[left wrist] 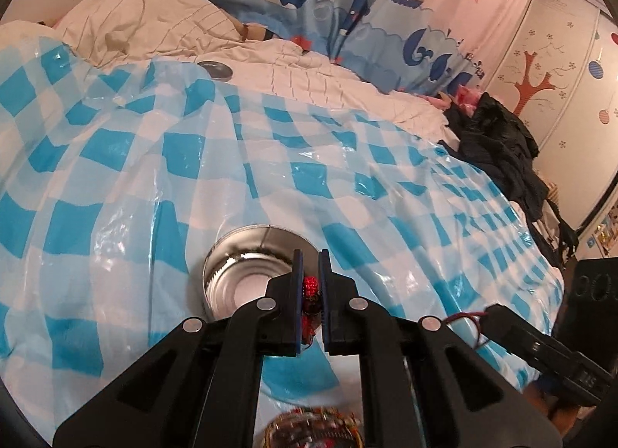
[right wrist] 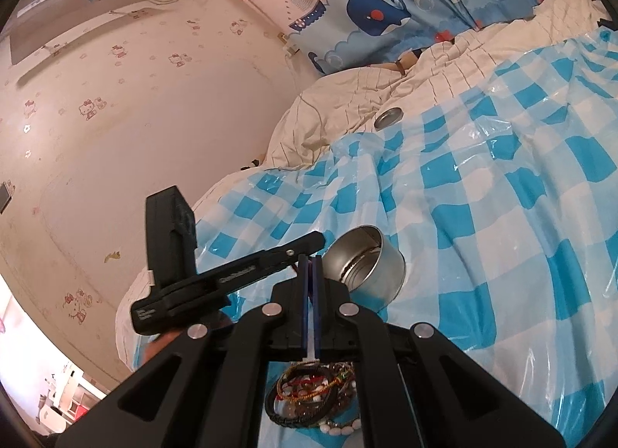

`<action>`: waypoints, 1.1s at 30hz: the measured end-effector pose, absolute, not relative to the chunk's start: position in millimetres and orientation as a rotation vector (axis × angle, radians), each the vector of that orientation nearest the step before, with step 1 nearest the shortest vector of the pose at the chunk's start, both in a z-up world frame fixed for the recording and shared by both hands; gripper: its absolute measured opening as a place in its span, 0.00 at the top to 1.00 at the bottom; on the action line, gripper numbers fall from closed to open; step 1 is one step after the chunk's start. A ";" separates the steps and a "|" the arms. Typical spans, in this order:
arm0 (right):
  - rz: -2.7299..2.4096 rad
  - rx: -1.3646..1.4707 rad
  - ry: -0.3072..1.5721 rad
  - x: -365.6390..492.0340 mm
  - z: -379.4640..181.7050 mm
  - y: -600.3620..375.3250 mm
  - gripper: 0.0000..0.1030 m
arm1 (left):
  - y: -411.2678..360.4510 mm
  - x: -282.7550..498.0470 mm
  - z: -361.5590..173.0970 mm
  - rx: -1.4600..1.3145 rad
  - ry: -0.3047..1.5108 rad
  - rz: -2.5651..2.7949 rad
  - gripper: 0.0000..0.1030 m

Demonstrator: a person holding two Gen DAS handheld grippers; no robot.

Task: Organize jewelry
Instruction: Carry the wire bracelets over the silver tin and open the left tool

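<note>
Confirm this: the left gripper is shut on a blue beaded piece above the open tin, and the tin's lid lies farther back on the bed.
Not quite: the beaded piece in the left gripper is red, not blue, as the left wrist view shows. The rest holds: it hangs above the open tin, and the lid lies farther back on the bed.

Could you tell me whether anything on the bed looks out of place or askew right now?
Yes. The open tin sits tilted on the rumpled checked sheet, so it might tip. Its apparent lid lies far off on the quilt. The bracelets are a tangled heap.
</note>
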State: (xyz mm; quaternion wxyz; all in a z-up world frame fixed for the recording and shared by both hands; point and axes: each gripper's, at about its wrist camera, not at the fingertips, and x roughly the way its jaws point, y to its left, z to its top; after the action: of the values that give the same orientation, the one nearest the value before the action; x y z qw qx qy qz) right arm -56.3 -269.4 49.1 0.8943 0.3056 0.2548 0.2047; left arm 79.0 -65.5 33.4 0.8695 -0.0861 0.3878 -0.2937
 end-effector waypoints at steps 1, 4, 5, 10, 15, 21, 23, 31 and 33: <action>0.428 0.636 0.529 -53.0 49.6 -268.6 0.98 | -67.6 84.4 31.2 -0.178 0.813 -0.607 0.94; 0.440 0.630 0.528 -41.3 52.5 -263.1 0.98 | -68.8 99.8 24.5 -0.170 0.823 -0.576 0.94; 0.445 0.626 0.528 -36.2 53.8 -260.4 0.98 | -67.7 107.4 19.8 -0.174 0.841 -0.564 0.93; 0.466 0.611 0.526 -12.8 59.5 -246.8 0.98 | -47.6 127.0 11.5 -0.275 0.890 -0.518 0.55; 0.470 0.594 0.538 13.1 58.9 -233.4 0.98 | -29.6 121.6 29.3 -0.326 0.839 -0.503 0.46; 0.279 0.493 0.710 52.0 20.1 -228.6 0.58 | -11.8 101.8 45.2 -0.343 0.817 -0.467 0.41; 0.254 0.502 0.722 43.7 16.5 -236.0 0.58 | -10.0 90.9 45.5 -0.309 0.831 -0.454 0.40; 0.225 0.470 0.679 -49.3 24.8 -264.2 0.50 | -9.6 31.7 5.0 -0.202 1.030 -0.497 0.38; 0.212 0.544 0.691 -56.4 19.3 -275.1 0.50 | -10.7 20.8 -3.4 -0.196 1.055 -0.511 0.38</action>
State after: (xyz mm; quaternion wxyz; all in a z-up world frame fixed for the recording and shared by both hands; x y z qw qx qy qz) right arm -56.4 -275.1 19.3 0.8993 0.2629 0.3340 0.1026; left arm 20.8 -10.7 -3.4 0.8285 -0.0922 0.4972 -0.2406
